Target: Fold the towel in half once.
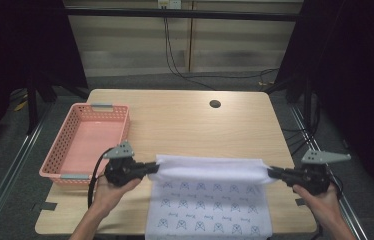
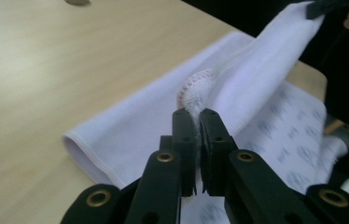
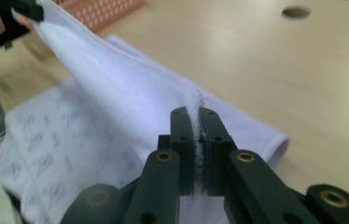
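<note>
White printed cloth (image 1: 210, 200): near edge of table (image 1: 185, 120), its folded far hem lifted between both tools. Left tool (image 1: 151, 168) and right tool (image 1: 273, 172) each clenched on a hem corner. Pink basket (image 1: 77, 145): left, just beside the left tool; round hole (image 1: 215, 104): far, well apart.

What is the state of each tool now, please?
Left tool: closed on one corner of the white printed cloth.
Right tool: closed on the opposite corner of the same cloth, which is lifted between them.
</note>
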Demonstrator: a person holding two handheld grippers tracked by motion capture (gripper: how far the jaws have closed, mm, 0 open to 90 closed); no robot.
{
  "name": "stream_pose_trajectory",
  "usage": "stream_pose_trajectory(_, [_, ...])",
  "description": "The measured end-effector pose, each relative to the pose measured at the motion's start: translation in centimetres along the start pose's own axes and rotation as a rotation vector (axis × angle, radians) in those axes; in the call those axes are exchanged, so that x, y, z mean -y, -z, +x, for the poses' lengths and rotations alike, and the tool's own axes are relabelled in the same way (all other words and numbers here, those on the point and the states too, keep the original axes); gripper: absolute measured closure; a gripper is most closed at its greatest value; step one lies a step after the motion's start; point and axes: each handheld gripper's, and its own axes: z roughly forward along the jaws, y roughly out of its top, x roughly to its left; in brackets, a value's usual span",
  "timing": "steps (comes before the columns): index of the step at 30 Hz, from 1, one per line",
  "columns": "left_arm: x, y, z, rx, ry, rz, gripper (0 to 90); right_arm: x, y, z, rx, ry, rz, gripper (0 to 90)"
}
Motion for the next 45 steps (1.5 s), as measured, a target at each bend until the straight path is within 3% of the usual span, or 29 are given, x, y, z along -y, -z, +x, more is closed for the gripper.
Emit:
stream_pose_trajectory(3, [1.6, -0.3, -1.3, 0.006, 0.007, 0.066, 86.2, 1.5, -0.2, 0.6, -0.012, -0.016, 0.038, 85.9])
stream_pose_trajectory(4, [2.2, -0.6, -1.6, 0.017, 0.03, 0.109, 85.8, 3.5, -1.0, 1.1, -0.009, -0.014, 0.114, 85.8])
stream_pose_trajectory(6, [3.6, -1.2, -1.7, 0.032, 0.052, 0.162, 85.8, 4.1, -1.3, 1.3, -0.013, -0.023, 0.141, 85.8])
stream_pose_trajectory(8, [5.0, -1.8, -1.9, 0.045, 0.07, 0.202, 85.8, 5.7, -2.2, 1.7, -0.036, -0.009, 0.239, 85.7])
stream_pose_trajectory(11, [6.2, -2.0, -2.0, 0.057, 0.079, 0.226, 85.8, 6.4, -2.8, 1.8, -0.055, -0.033, 0.249, 85.7])
stream_pose_trajectory(15, [7.2, -2.6, -2.0, 0.062, 0.075, 0.294, 85.3, 7.5, -4.4, 1.7, -0.054, -0.051, 0.337, 85.7])
stream_pose_trajectory(17, [7.2, -3.0, -2.1, 0.055, 0.046, 0.321, 84.8, 7.6, -4.4, 1.6, -0.056, -0.063, 0.329, 85.8])
stream_pose_trajectory(19, [7.2, -3.4, -1.8, 0.05, 0.061, 0.339, 85.1, 7.7, -4.6, 1.6, -0.039, -0.055, 0.319, 86.0])
stream_pose_trajectory(20, [7.2, -3.5, -1.8, 0.051, 0.068, 0.337, 85.1, 7.7, -4.6, 1.6, -0.039, -0.055, 0.319, 86.0])
stream_pose_trajectory(22, [7.0, -3.8, -1.4, 0.041, 0.038, 0.327, 85.4, 7.6, -4.7, 1.5, -0.023, -0.059, 0.312, 86.1])
stream_pose_trajectory(25, [6.4, -4.5, -0.3, 0.01, 0.071, 0.308, 85.7, 7.2, -5.2, 0.7, 0.009, -0.05, 0.288, 86.1])
stream_pose_trajectory(28, [5.6, -5.3, 0.5, -0.025, 0.055, 0.311, 85.8, 6.5, -6.0, -0.1, 0.037, -0.041, 0.281, 86.1])
stream_pose_trajectory(31, [4.8, -6.2, 1.7, -0.051, 0.065, 0.295, 85.9, 5.5, -7.1, -1.3, 0.068, -0.04, 0.271, 86.1])
stream_pose_trajectory(34, [4.3, -6.8, 2.8, -0.072, 0.08, 0.279, 86.0, 5.0, -7.8, -2.2, 0.079, -0.042, 0.264, 86.2])
stream_pose_trajectory(35, [4.2, -7.0, 3.4, -0.067, 0.107, 0.266, 85.9, 4.7, -8.0, -2.5, 0.079, -0.046, 0.262, 86.2])
stream_pose_trajectory(37, [4.0, -7.4, 4.3, -0.073, 0.089, 0.243, 85.9, 4.2, -8.6, -3.3, 0.08, -0.047, 0.255, 86.1])
stream_pose_trajectory(38, [3.9, -7.5, 4.6, -0.075, 0.1, 0.231, 85.9, 4.0, -8.9, -3.7, 0.08, -0.028, 0.249, 86.1])
stream_pose_trajectory(39, [3.6, -7.9, 5.0, -0.092, 0.101, 0.229, 86.0, 3.7, -9.3, -4.5, 0.078, -0.034, 0.24, 86.1])
stream_pose_trajectory(45, [2.3, -9.2, 6.7, -0.139, 0.101, 0.222, 86.0, 2.5, -10.6, -6.2, 0.098, -0.046, 0.229, 86.1])
